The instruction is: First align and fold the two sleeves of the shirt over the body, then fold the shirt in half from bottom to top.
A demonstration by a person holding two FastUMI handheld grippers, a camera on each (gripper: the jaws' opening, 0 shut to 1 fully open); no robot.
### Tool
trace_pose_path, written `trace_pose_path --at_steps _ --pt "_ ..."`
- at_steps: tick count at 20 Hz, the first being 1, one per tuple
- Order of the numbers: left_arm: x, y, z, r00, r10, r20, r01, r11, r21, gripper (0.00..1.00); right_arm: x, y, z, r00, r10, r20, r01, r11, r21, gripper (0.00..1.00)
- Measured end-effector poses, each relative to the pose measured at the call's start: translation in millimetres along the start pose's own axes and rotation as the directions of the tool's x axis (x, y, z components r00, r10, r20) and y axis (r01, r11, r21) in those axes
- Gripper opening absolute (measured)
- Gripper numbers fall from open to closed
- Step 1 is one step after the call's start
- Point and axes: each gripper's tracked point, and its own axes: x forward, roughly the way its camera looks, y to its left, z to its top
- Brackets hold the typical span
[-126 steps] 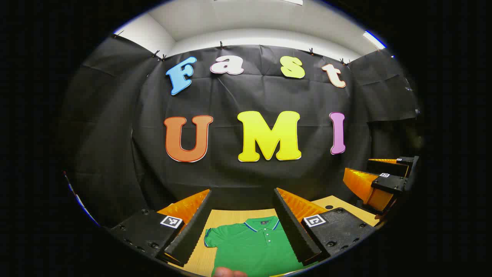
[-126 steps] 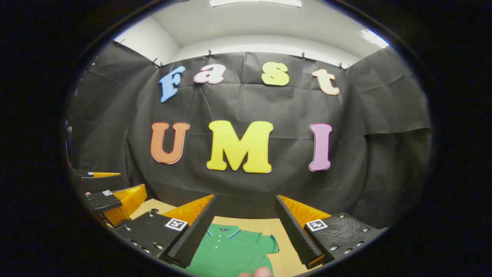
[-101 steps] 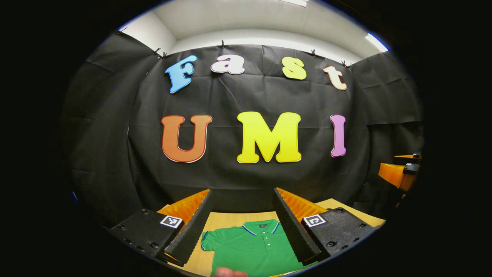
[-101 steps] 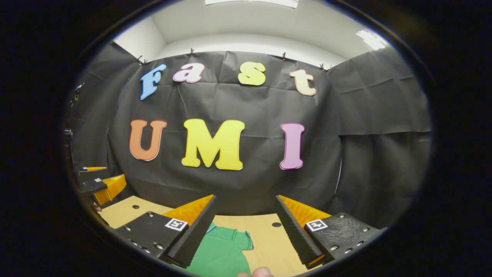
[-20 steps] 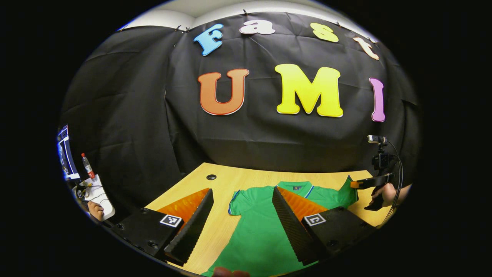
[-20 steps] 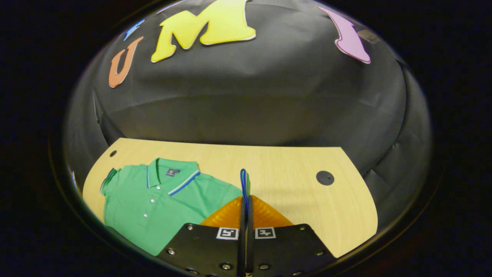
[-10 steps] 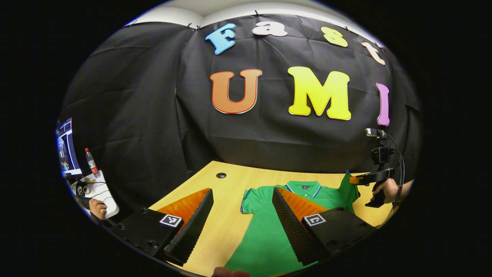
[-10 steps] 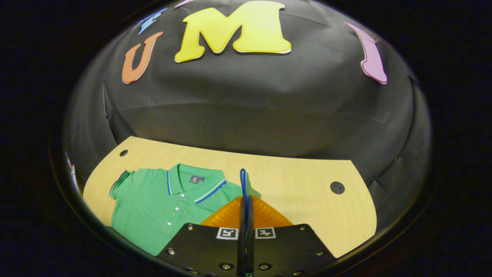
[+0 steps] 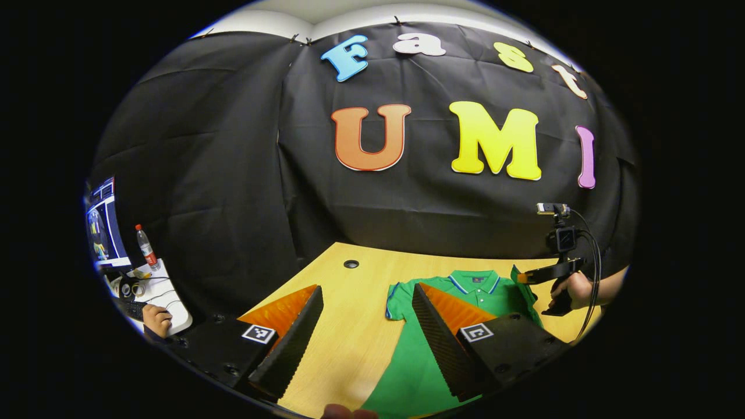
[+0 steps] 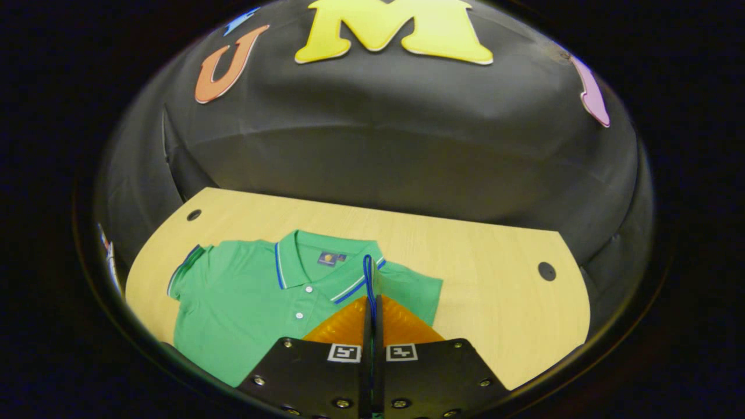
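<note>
1. The green polo shirt (image 10: 250,302) lies flat, collar toward the booth wall, on the wooden table (image 10: 495,291).
2. The right gripper (image 10: 371,294) is clenched on the right sleeve's blue-trimmed cuff (image 10: 368,273), raised above the chest.
3. The left gripper (image 9: 366,326) hangs released above the table, beside the left sleeve (image 9: 397,299).
4. Judgement: lay the cuff flat, edges parallel to the placket, before letting go.

We see bare tabletop (image 10: 495,273) right of the shirt (image 10: 244,302) — open passage; left of its far sleeve (image 9: 396,291), bare wood too — the booth wall closes the back.
</note>
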Motion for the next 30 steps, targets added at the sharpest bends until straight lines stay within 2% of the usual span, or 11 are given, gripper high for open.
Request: trace_pose_path --at_steps 3,7,9,13,15,17,18,27,28,29,30 --pt "0.3 9.5 -7.0 1.000 0.006 -0.021 -0.006 1.000 0.000 0.99 15.2 17.0 -19.2 0.998 0.018 -0.056 -0.018 1.000 -0.014 0.02" --pt "1.5 18.1 -13.1 0.999 0.012 -0.039 -0.013 1.000 -0.012 0.99 19.9 25.7 -24.8 0.997 0.006 -0.075 -0.008 1.000 -0.026 0.02" --pt "1.4 22.1 -14.5 0.999 0.014 -0.043 -0.014 1.000 -0.013 0.99 16.8 31.9 -23.4 0.997 0.025 -0.072 -0.026 0.999 -0.018 0.08" --pt "5.6 24.1 -16.1 0.999 0.006 -0.046 -0.007 1.000 -0.021 0.99 5.8 36.0 -21.6 0.997 0.043 -0.069 -0.044 0.999 -0.021 0.52" --pt "6.3 19.4 -16.6 0.999 -0.017 -0.046 0.016 0.999 -0.030 0.99 -5.1 39.5 -17.1 0.997 0.056 -0.055 -0.058 0.998 -0.019 0.55" --pt "8.6 16.3 -15.4 0.998 -0.038 -0.046 0.036 0.999 -0.031 0.99 -18.3 36.5 -8.0 0.999 0.047 -0.025 -0.048 0.998 -0.030 0.84" --pt "9.4 13.6 -13.4 0.998 -0.049 -0.041 0.048 0.998 -0.030 0.99 -27.1 36.2 -2.6 0.999 0.048 -0.010 -0.049 0.998 -0.029 0.88" --pt "34.9 -16.1 -5.1 0.979 -0.203 -0.017 0.203 0.979 -0.004 0.99 -139.5 31.5 9.0 0.994 0.046 0.095 -0.046 0.999 -0.002 0.88" --pt "39.9 -18.8 -5.3 0.975 -0.219 -0.019 0.220 0.976 0.004 0.99 -154.7 28.9 8.5 0.993 0.043 0.108 -0.043 0.999 -0.004 0.84" --pt "44.1 -21.6 -4.0 0.971 -0.237 -0.019 0.237 0.971 0.008 0.99 -170.4 25.5 7.3 0.992 0.037 0.120 -0.036 0.999 -0.016 0.88" --pt "48.8 -24.9 -5.3 0.966 -0.258 -0.021 0.258 0.966 0.009 0.99 -186.4 22.4 6.9 0.990 0.031 0.137 -0.027 0.999 -0.031 0.88"
